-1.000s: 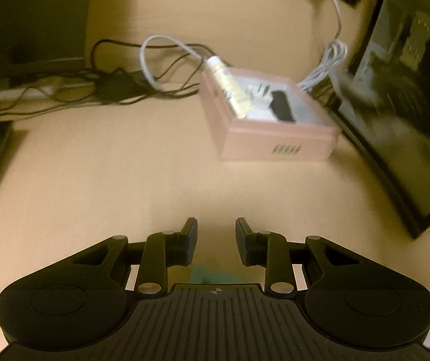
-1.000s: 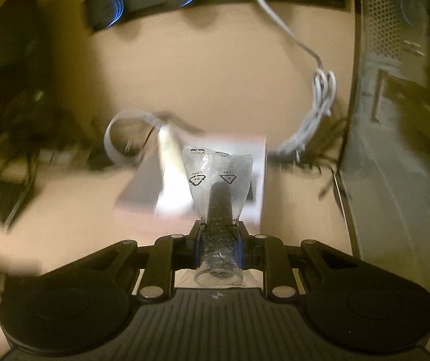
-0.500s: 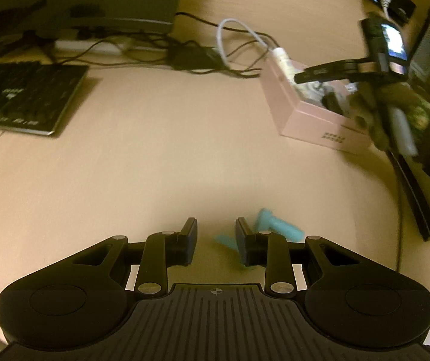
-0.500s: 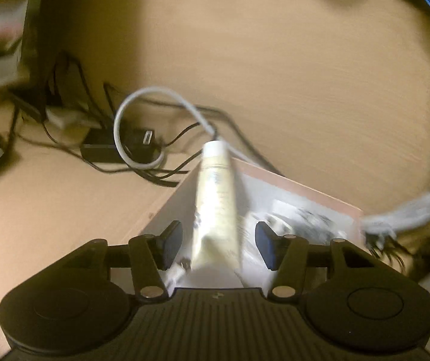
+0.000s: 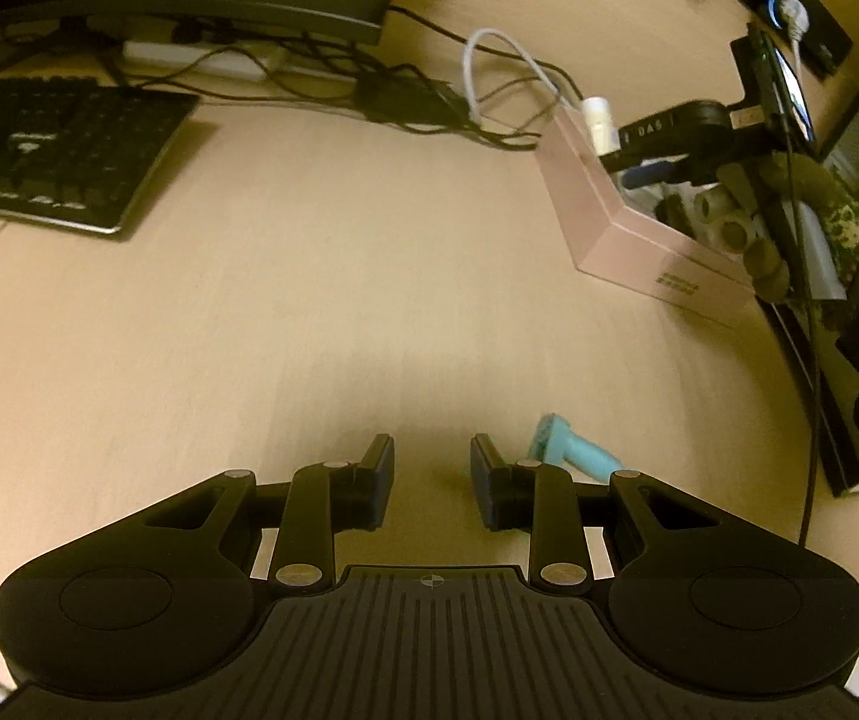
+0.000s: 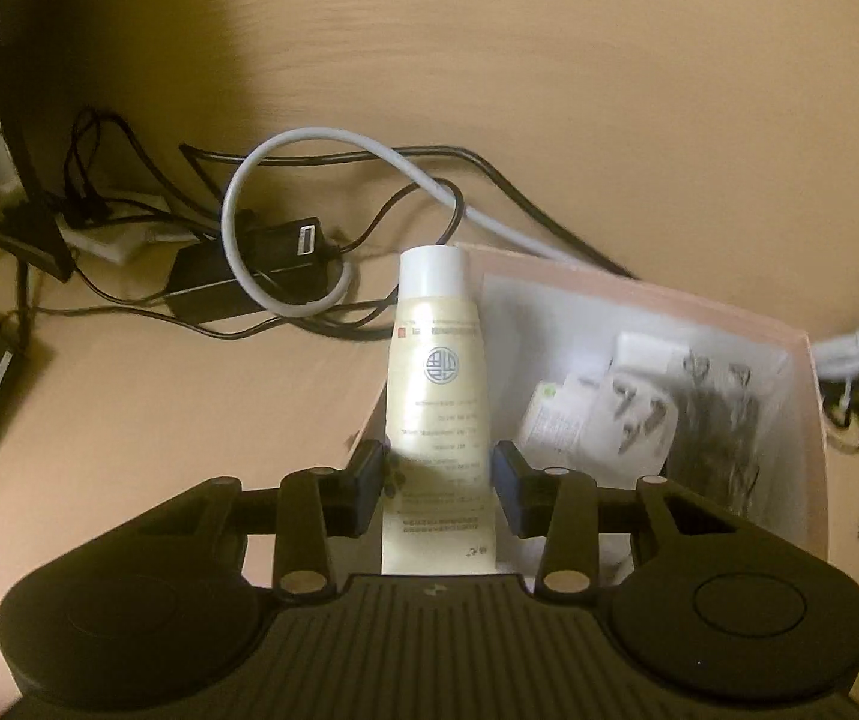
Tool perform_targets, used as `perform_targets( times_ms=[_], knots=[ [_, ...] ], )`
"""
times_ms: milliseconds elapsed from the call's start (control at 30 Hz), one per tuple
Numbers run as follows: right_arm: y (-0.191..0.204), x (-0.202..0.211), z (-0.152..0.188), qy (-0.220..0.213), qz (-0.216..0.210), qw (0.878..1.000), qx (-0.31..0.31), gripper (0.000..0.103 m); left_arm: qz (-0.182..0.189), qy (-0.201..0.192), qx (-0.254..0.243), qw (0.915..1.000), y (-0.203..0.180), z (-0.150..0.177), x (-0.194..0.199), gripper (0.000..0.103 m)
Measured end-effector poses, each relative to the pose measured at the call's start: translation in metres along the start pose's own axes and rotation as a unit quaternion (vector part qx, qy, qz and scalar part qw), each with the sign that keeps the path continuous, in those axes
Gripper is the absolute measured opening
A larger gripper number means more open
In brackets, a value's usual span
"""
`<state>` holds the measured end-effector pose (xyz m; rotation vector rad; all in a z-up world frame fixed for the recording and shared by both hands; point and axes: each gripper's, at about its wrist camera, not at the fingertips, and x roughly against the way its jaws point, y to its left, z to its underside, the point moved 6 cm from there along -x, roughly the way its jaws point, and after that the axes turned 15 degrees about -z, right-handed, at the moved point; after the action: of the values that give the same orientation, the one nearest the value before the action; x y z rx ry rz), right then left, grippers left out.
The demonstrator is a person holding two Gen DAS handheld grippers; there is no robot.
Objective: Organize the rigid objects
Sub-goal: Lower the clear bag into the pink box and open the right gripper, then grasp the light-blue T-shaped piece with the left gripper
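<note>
**Ana:** Two views, so start with the left wrist. What is under the left gripper [image 5: 432, 468]?

**Ben:** Bare tan desk [image 5: 321, 300]. Its jaws stand a little apart with nothing between them. A small turquoise piece [image 5: 573, 450] lies on the desk just beside the right-hand finger, partly hidden behind it; I cannot tell whether they touch.

**Ana:** And further off?

**Ben:** The pink box [image 5: 627, 234] sits toward the far right edge of the desk, with a white-capped tube [image 5: 600, 123] sticking up over its far corner. The right gripper [image 5: 678, 174] is down over the box, held by a hand [image 5: 789, 204] in a patterned glove. A black keyboard [image 5: 63, 156] lies at the far left edge, and a tangle of cables [image 5: 429, 102] runs along the back.

**Ana:** Now the right wrist.

**Ben:** The right gripper [image 6: 438, 480] points down into the near-left corner of the pink box [image 6: 813, 420]. The cream tube [image 6: 438, 396] leans on the box's left wall, cap over the rim. The jaws are closing, the tube between them, with slim gaps on both sides, so no pinch.

**Ana:** Anything else inside?

**Ben:** Clear plastic packets [image 6: 627, 408] lie on the box floor, to the right of the tube. Behind the box, a grey cable loop [image 6: 285, 228] rests over a black adapter [image 6: 249, 276].
</note>
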<state>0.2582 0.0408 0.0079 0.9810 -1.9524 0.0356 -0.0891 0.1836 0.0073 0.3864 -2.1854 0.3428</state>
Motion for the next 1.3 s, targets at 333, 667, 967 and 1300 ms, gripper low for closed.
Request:
perform_targets(
  times_ms=[333,667,967,1300],
  knots=[
    [0.008,0.031,0.012,-0.038,0.011,0.999,0.010,0.041,0.021,0.000,-0.055,0.9983,-0.018,-0.012,-0.016,0.031],
    [0.066,0.103,0.112,-0.097,0.062,0.968,0.221,0.076,0.028,-0.025,-0.178,0.9834,-0.065,-0.004,-0.026,0.031],
    [0.072,0.116,0.203,-0.042,0.010,0.976,0.211,0.076,0.005,-0.009,-0.206,0.9784,-0.096,0.017,-0.035,0.032],
    [0.117,0.100,0.225,-0.022,-0.139,0.968,0.206,0.081,-0.022,-0.026,-0.106,0.9938,-0.068,0.007,-0.014,0.032]
  ],
)
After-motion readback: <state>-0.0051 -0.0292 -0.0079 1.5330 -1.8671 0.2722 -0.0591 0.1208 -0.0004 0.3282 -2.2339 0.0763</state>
